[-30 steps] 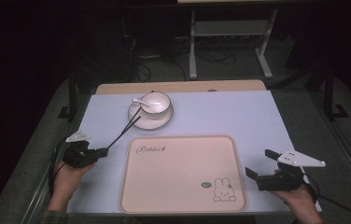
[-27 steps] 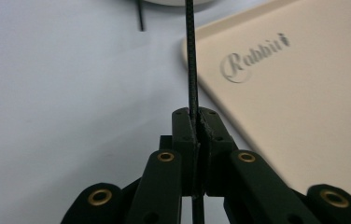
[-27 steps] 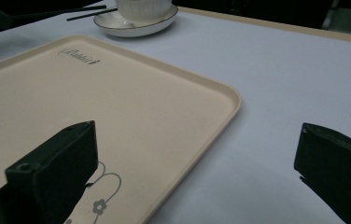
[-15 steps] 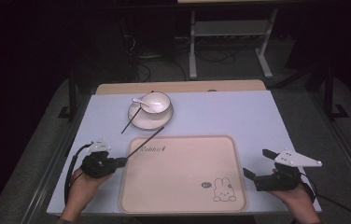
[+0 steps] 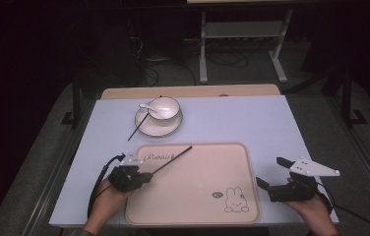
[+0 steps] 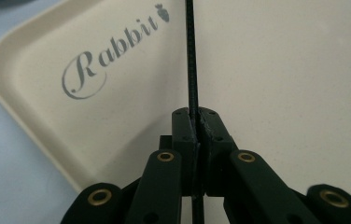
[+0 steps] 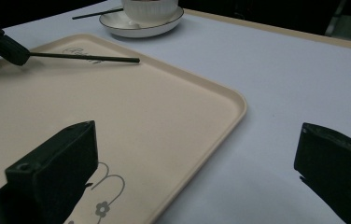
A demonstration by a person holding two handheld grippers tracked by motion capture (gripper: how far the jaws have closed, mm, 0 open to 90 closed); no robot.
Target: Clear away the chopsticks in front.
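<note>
Chopstick (image 5: 172,161): thin, black, straight, w/ ribbed shaft, over tray (image 5: 232,152)

Light falls from above on the pale surface (image 5: 252,123), which is evenly bright, while the room toward twelve o'clock sinks into near black. Shadows are soft and short. The high view is grainy. In both gripper views the near jaws are blurred; the tray (image 6: 281,70) lettering is fairly sharp.
</note>
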